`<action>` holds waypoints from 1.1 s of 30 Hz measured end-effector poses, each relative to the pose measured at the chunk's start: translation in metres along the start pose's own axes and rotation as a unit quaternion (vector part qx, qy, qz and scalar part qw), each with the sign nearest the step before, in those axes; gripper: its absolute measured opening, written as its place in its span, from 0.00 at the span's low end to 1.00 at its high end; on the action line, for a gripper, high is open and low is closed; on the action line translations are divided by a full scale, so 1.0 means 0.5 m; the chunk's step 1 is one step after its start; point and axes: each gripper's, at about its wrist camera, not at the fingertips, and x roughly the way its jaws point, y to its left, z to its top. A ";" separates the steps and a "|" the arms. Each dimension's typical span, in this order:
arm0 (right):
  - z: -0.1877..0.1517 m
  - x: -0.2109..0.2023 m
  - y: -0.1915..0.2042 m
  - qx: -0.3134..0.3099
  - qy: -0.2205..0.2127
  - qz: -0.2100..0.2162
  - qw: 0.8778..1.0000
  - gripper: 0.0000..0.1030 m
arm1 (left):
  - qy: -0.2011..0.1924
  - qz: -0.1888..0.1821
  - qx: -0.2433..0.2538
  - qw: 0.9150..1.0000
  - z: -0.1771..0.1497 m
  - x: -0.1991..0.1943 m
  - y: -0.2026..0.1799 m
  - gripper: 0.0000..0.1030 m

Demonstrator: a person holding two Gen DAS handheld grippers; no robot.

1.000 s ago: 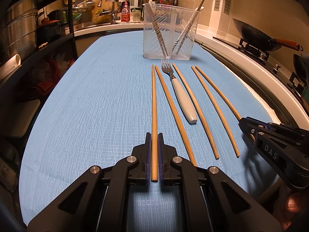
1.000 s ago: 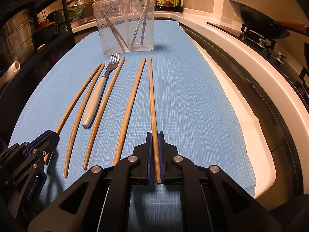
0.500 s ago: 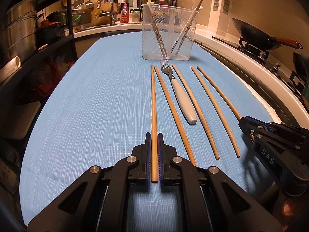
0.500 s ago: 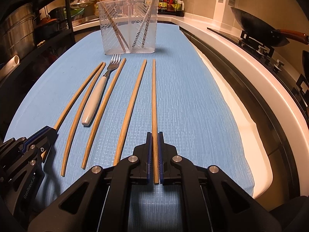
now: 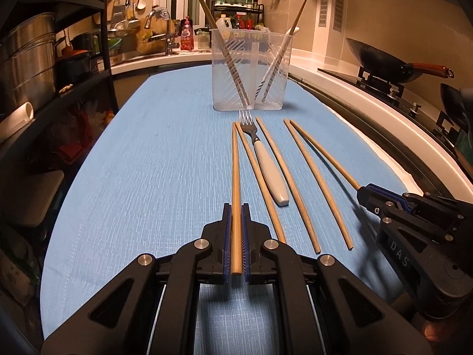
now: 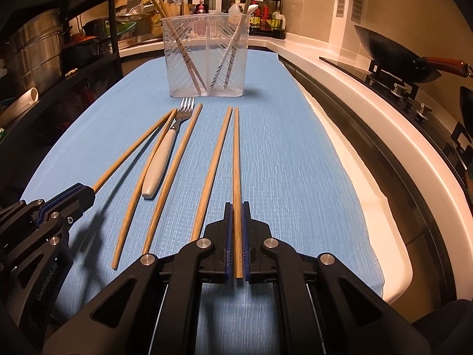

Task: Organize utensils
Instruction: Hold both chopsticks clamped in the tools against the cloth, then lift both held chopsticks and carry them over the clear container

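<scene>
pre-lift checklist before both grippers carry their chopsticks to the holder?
1. Left gripper shut on leftmost chopstick: ok.
2. Right gripper shut on rightmost chopstick: ok.
3. Both gripped near the butt end, long overhang ahead: ok, may droop.
4. Held sticks lying apart from their neighbours: cannot tell.
5. Holder upright, top open: ok.
6. Fork lies untouched on the cloth: ok.

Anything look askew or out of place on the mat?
Nothing spilled or damaged. One oddity: the fork lies among the chopsticks, between the second and third from the left. Each gripper is shut on an outermost chopstick: left gripper, right gripper.
</scene>
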 end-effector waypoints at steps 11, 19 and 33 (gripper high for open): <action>0.030 -0.062 -0.023 0.018 -0.059 0.002 0.998 0.05 | -0.056 0.009 0.011 0.998 0.026 -0.049 0.000 0.06; 0.055 -0.127 -0.024 0.009 -0.127 0.004 0.992 0.05 | -0.120 0.013 0.019 0.992 0.069 -0.101 0.000 0.06; 0.126 -0.200 -0.032 -0.002 -0.169 0.018 0.986 0.05 | -0.169 -0.011 0.002 0.986 0.152 -0.156 0.013 0.06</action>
